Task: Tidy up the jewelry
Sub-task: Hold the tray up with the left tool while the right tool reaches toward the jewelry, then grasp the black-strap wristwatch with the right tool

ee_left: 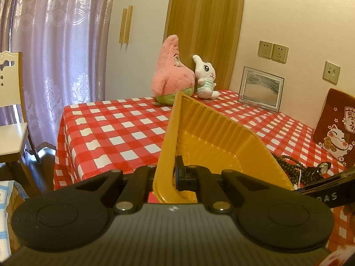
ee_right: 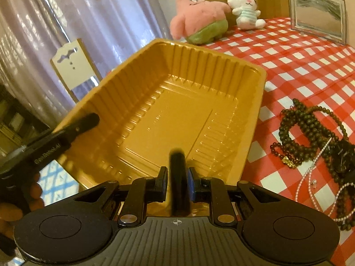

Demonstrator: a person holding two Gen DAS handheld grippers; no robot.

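A yellow plastic tray (ee_right: pixel 177 102) is held in the air over the table's near edge, tilted and empty. My left gripper (ee_left: pixel 172 173) is shut on the tray's left rim (ee_left: pixel 165 146); it shows in the right wrist view (ee_right: pixel 86 122) clamped on that rim. My right gripper (ee_right: pixel 177 175) is shut on the tray's near rim. A pile of jewelry lies on the red checked tablecloth to the right of the tray: dark bead necklaces (ee_right: pixel 308 124), a pearl strand (ee_right: pixel 310 177) and a black watch (ee_left: pixel 322 168).
A pink star plush (ee_left: pixel 172 73) and a white bunny plush (ee_left: pixel 206 77) sit at the table's far side by a picture frame (ee_left: pixel 260 87). A red cat cushion (ee_left: pixel 335 128) leans at the right. A white chair (ee_left: pixel 11 110) stands to the left.
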